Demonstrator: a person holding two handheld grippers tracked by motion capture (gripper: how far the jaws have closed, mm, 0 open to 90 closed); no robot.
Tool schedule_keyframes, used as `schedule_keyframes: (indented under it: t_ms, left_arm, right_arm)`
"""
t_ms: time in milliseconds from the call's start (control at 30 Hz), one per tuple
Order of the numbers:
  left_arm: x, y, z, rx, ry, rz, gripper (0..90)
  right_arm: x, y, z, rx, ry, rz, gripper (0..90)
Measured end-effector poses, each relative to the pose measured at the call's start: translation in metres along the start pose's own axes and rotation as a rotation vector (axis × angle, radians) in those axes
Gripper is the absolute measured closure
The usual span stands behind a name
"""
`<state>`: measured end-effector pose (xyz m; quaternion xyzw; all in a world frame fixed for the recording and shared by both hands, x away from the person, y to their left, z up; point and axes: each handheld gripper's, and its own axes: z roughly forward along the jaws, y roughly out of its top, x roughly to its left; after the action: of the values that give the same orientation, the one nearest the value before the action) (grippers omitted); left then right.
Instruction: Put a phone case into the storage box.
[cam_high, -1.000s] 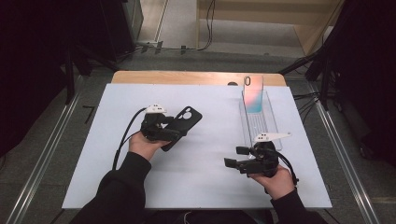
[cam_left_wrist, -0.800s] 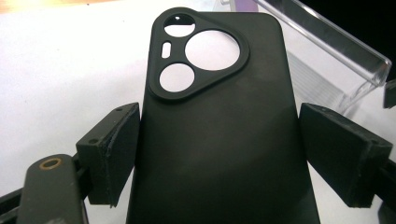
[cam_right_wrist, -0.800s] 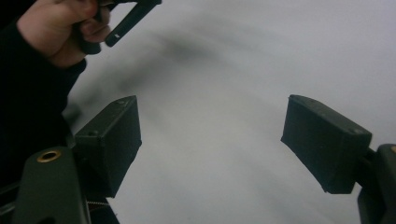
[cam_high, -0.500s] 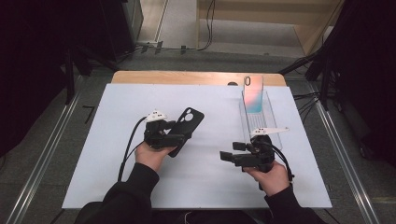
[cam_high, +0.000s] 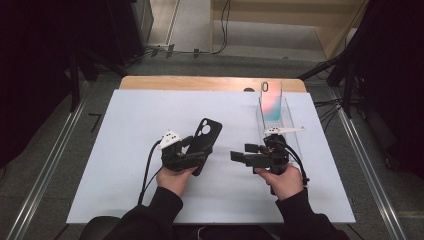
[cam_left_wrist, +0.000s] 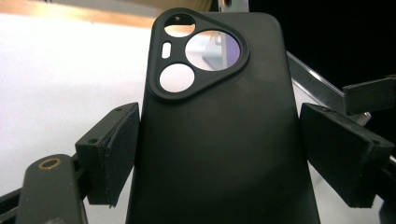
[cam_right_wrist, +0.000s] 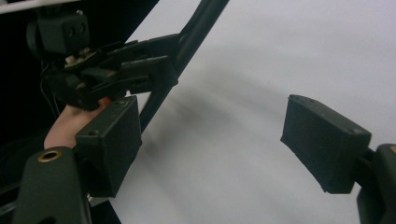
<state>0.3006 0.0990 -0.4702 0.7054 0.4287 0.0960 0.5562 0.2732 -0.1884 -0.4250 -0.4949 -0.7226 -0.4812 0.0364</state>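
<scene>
Overhead, the left gripper (cam_high: 197, 156) sits near the middle of the white table (cam_high: 120, 150), clamped across the lower part of a black phone case (cam_high: 204, 142) that angles up and away from the hand. Just to the right, the right gripper (cam_high: 239, 156) points toward it with nothing between its jaws, near the case's lower end but apart from it. Behind the right hand, a phone (cam_high: 271, 99) stands upright in a clear stand (cam_high: 292, 131) at the table's far right.

From the left gripper view, the phone case (cam_left_wrist: 219, 140) fills the space between the two black pads (cam_left_wrist: 114, 149), back face toward the camera and the triangular camera cut-out at the top. Both pads seem to press on its side edges, though the right-hand contact is hard to judge from this angle.

In the right gripper view, the right gripper (cam_right_wrist: 210, 144) is spread wide and empty over bare table, with the left gripper (cam_right_wrist: 112, 70) farther off.

The risk, as I judge it, lies in the hold: a soft case pinched only by its edges can bow or pivot, so a careless nudge from the right gripper might twist it loose or drop it onto the table.
</scene>
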Motion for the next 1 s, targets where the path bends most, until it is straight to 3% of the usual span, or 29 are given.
schedule_keyframes:
  t_ms: [167,433,533,633,1000]
  left_arm:
    - [-0.005,-0.008,0.003,-0.008,0.009,-0.007,15.9]
    - [-0.012,-0.02,0.006,-0.029,0.005,-0.072,15.8]
    - [-0.016,-0.023,0.008,-0.028,0.001,-0.075,15.8]
    - [-0.018,-0.025,0.009,-0.035,-0.001,-0.081,15.8]
    - [-0.022,-0.029,0.008,-0.076,0.007,-0.095,15.7]
  right_arm:
    - [-0.004,0.005,0.003,-0.011,0.009,0.029,17.9]
    - [-0.006,0.013,0.012,-0.007,0.007,0.058,18.4]
    - [-0.006,0.017,0.016,-0.002,-0.003,0.062,18.8]
    - [-0.007,0.021,0.021,-0.01,0.023,0.073,19.0]
    - [-0.009,0.033,0.04,-0.002,-0.003,0.107,20.7]
